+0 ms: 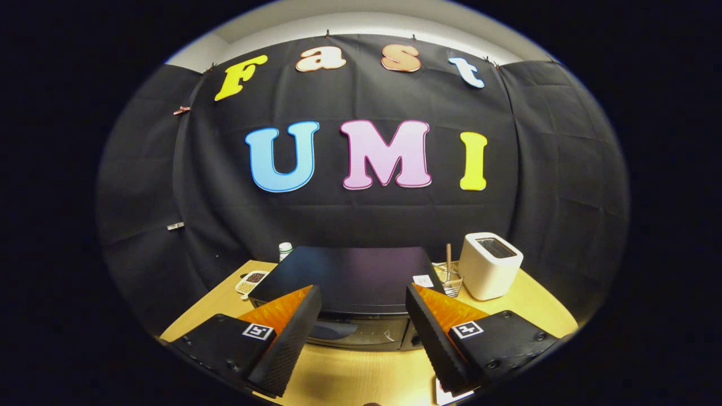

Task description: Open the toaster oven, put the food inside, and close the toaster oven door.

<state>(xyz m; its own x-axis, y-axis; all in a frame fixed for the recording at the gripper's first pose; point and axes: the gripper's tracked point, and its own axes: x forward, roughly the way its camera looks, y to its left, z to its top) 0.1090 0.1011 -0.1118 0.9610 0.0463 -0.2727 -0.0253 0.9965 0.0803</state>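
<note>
The black toaster oven [347,276] stands on the wooden table [361,378], just beyond my fingers. I look down on its flat dark top, and its glass door [361,332] shows shut below the front edge, between the two fingers. My gripper [364,299] hovers above and in front of the oven, open wide with nothing between its fingers. I cannot pick out the food from here.
A white pop-up toaster [489,265] stands to the right of the oven, with a small wire basket [448,279] holding a wooden stick between them. Left of the oven lie a small tray of beans [251,282] and a white bottle [285,250].
</note>
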